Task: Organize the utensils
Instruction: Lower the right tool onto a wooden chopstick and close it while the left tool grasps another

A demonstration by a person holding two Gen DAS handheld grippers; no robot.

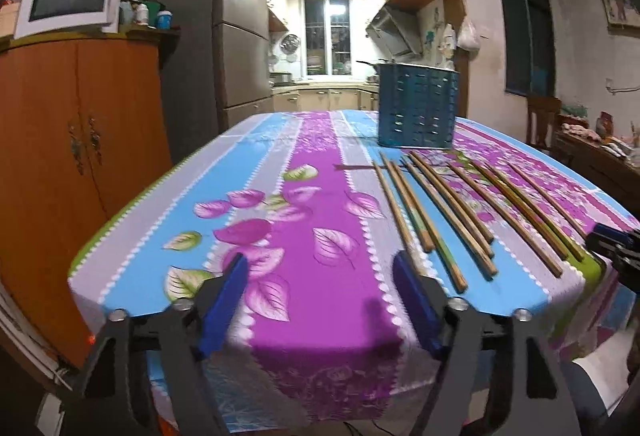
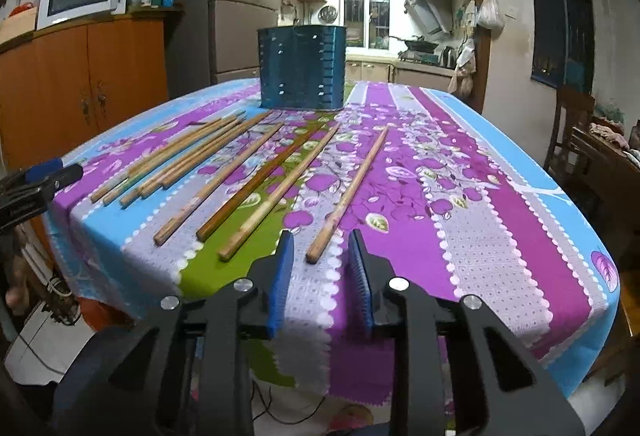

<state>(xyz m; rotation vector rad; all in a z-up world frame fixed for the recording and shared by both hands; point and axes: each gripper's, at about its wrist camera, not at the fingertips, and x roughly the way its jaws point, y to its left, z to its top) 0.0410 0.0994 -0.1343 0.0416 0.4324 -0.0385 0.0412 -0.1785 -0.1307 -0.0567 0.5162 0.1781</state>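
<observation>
Chopsticks are lying fanned across the flowered tablecloth in front of the blue slotted holder, so you are aiming to bring your right gripper onto the near end of the rightmost chopstick, lining both pads along its sides before pinching. Your right gripper is standing narrowly parted and gripping nothing, just short of that end. Your left gripper is hovering spread wider over bare cloth, empty, beside the leftmost sticks.
</observation>
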